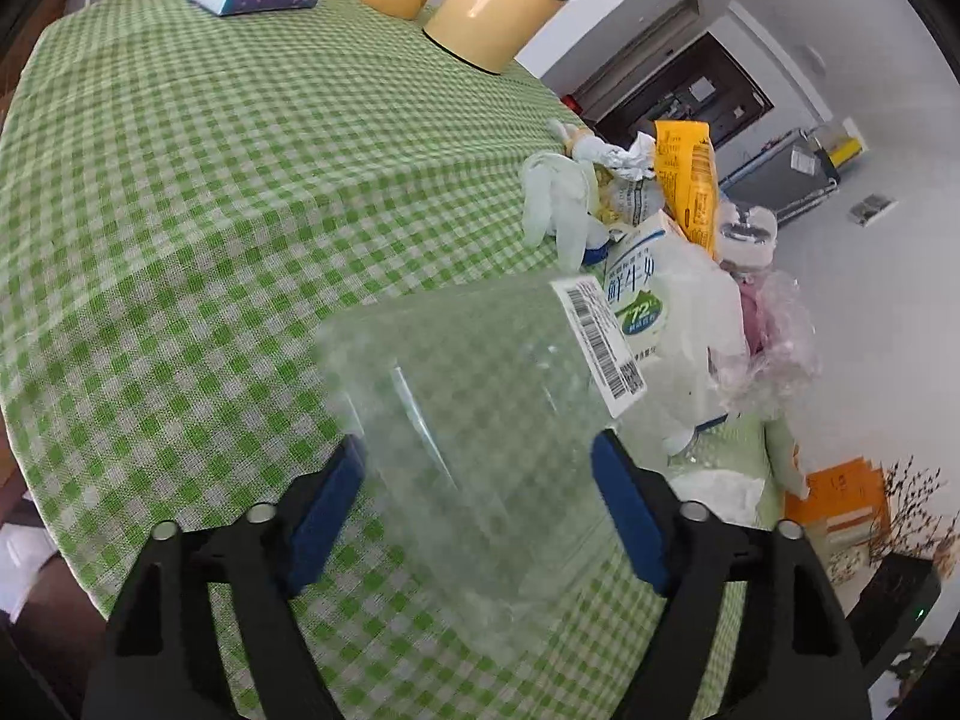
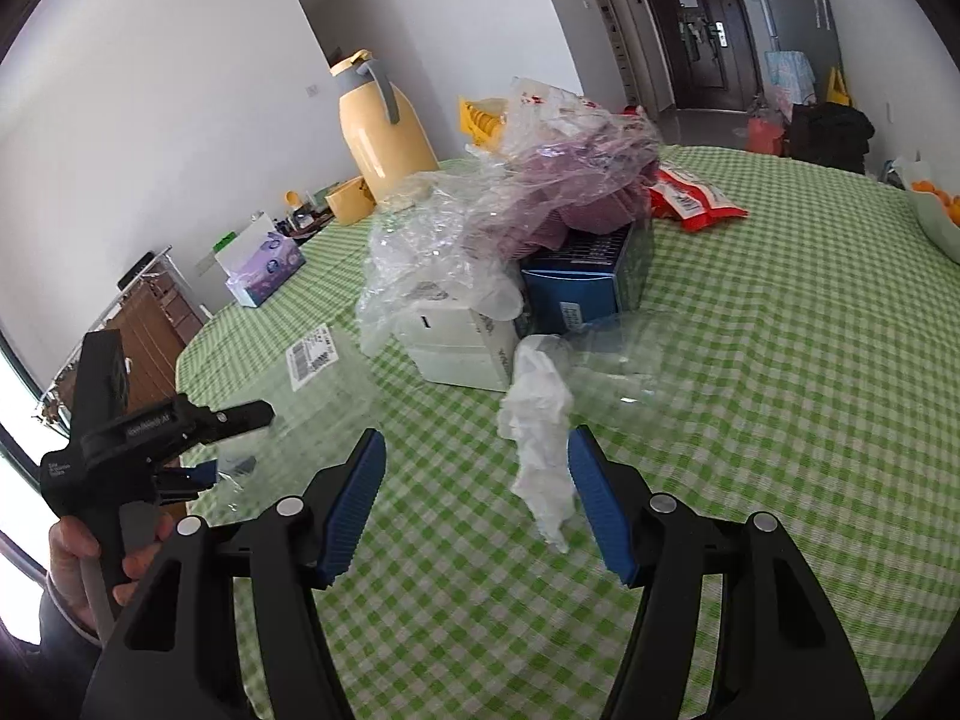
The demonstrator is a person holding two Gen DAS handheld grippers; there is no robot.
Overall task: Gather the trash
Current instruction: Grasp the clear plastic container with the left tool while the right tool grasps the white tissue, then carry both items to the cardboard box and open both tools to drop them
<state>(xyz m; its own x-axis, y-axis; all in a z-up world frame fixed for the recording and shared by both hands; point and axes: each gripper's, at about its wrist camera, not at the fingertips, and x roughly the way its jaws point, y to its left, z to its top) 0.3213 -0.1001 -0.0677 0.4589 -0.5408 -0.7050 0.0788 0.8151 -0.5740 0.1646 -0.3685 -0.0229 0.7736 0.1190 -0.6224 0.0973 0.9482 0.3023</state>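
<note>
**Q:** What does each tool hold?

**A:** Left gripper [image 1: 477, 447]: jaws about half open, and both pads appear to press the sides of a clear plastic box [image 1: 480, 396] that fills the gap. Right gripper [image 2: 477, 433]: jaws parted and holding nothing. A crumpled tissue [image 2: 540, 420] lies between them, close to its right pad, and whether it touches the pad cannot be told.

**Q:** How far along is the collecting?

**A:** Early, by the look of it. Just ahead of both tools a heap remains on the table [image 1: 180, 210]: a milk carton [image 1: 639, 288], an orange packet [image 1: 687, 180], a glove [image 1: 558, 204], crinkled plastic wrap [image 2: 480, 210], a white box [image 2: 456, 342] and a blue box [image 2: 576, 288]. A red packet [image 2: 696, 201] lies beyond. No bin is in view.

**Q:** Where is there room to move?

**A:** Bare cloth lies left of the left gripper and right of the right one. The flask [image 1: 510, 0] stands well ahead. The table edge drops away just right of the left gripper, beside the heap.
</note>
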